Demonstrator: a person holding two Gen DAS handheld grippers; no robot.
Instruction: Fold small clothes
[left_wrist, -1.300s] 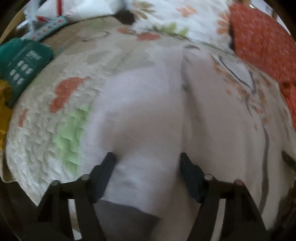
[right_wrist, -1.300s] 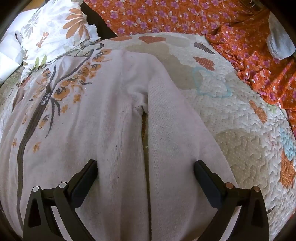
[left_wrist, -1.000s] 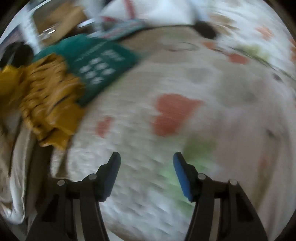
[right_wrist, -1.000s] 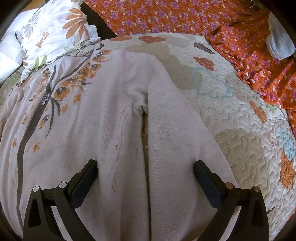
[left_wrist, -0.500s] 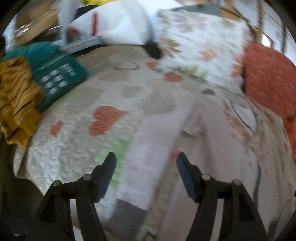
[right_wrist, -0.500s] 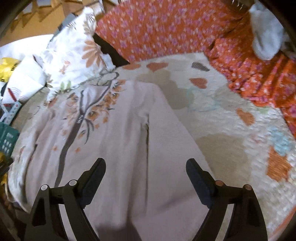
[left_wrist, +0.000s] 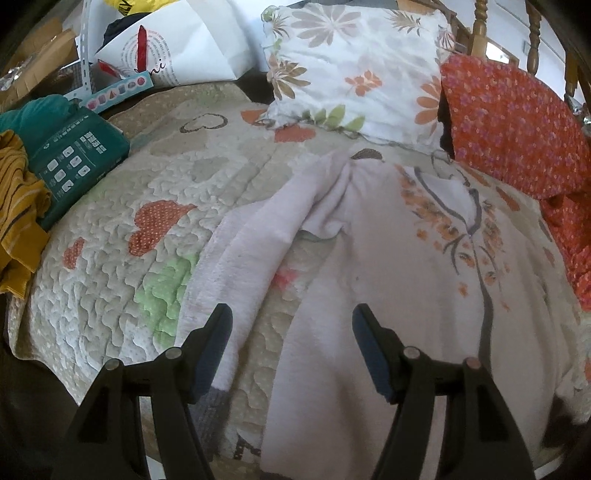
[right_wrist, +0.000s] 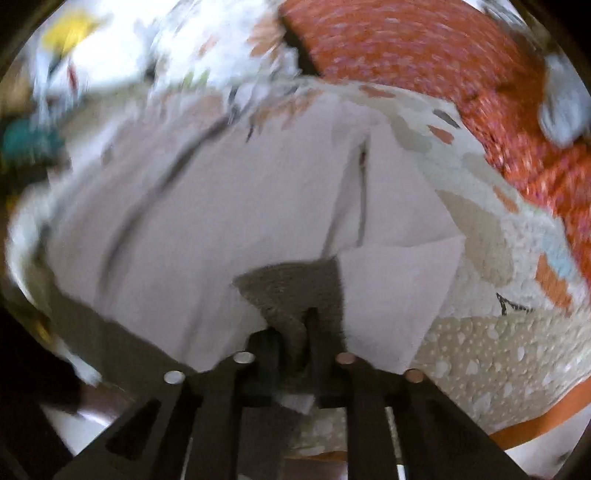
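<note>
A pale pink sweater with an orange and grey branch print lies spread on a quilted bedspread. Its left sleeve runs down toward my left gripper, which is open and hovers over the gap between sleeve and body. In the blurred right wrist view the sweater fills the middle. My right gripper is shut on the grey cuff of the right sleeve, which is lifted and folded back.
A floral pillow and an orange flowered cushion lie at the bed's head. A green package, a mustard striped garment and a white paper bag sit at the left. The quilt edge drops off front left.
My right gripper pulled back to the sleeve end and closed on the grey cuff, lifting it. My left gripper swung left, then returned and backed away from the sweater, staying open.
</note>
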